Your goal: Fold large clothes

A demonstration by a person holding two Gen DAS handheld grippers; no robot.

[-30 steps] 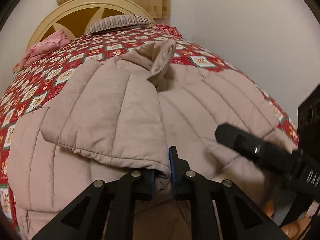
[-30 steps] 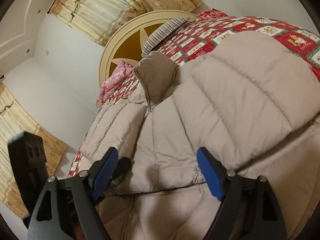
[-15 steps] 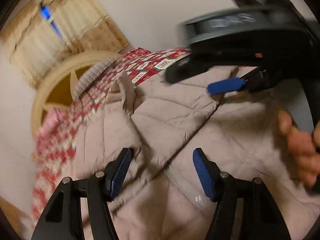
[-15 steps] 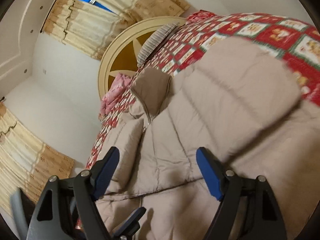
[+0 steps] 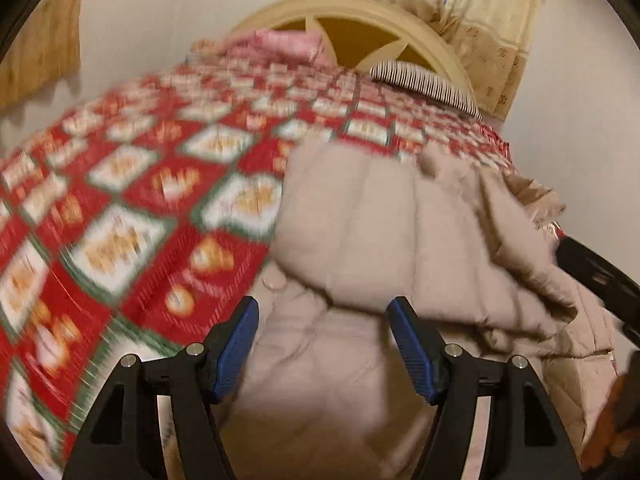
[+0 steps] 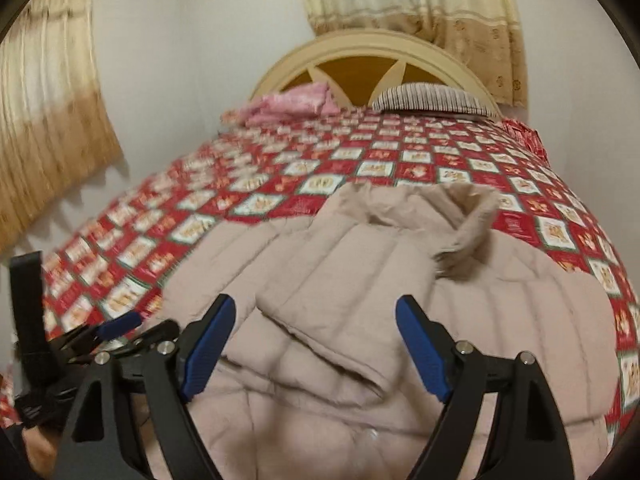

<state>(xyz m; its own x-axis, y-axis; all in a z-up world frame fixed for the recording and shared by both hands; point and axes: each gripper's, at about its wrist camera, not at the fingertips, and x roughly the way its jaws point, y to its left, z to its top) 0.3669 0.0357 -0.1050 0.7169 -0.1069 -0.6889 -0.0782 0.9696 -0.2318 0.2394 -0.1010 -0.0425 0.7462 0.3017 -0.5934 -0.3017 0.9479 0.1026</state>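
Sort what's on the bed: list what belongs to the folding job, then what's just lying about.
Belongs to the job:
- beige quilted jacket, sleeve folded across its front
- left hand-held gripper, jaws opening, nothing gripped
- right hand-held gripper, open over the jacket

Just lying about:
- red patterned bedspread
- striped pillow
- pink bundle of fabric
- curtains

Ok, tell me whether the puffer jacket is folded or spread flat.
Partly folded: the puffer jacket has one quilted panel lying over its body on the bedspread.
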